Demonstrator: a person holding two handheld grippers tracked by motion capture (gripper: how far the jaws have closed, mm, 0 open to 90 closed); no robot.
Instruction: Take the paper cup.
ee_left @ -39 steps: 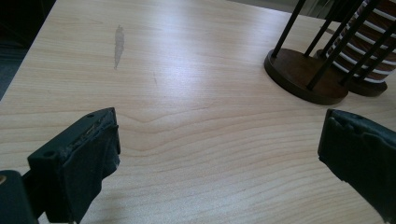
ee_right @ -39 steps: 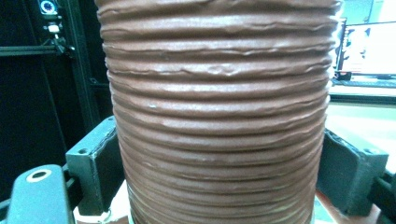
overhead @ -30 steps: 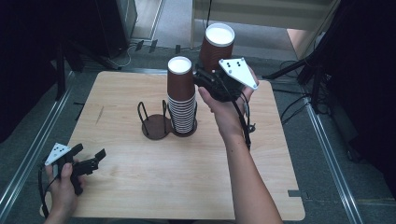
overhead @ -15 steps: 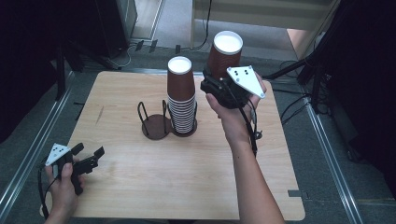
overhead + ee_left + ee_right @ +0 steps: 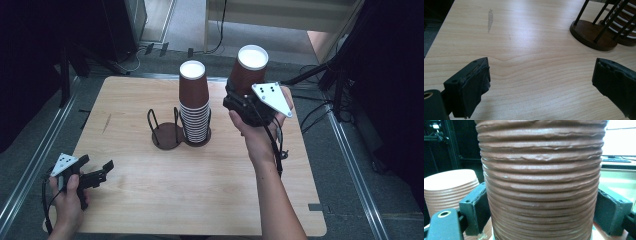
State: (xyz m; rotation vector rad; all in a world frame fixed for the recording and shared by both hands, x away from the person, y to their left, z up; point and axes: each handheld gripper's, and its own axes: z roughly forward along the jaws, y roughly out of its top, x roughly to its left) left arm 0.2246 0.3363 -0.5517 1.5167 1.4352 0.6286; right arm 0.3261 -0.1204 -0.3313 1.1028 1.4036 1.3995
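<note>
The right gripper point(image 5: 239, 97) is clamped on a brown ribbed paper cup point(image 5: 247, 70), upside down and lifted beside the stack of brown paper cups point(image 5: 194, 105), presumably to move it to the empty dark wire holder point(image 5: 165, 132). The left gripper point(image 5: 102, 170), jaws just reopened wide on nothing, waits low over the wooden table point(image 5: 200, 200), well apart from the cup.

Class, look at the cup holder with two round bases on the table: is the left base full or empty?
Empty. The left base shows only its bare dark disc between wire posts, while the stack of upside-down cups stands on the base beside it.
</note>
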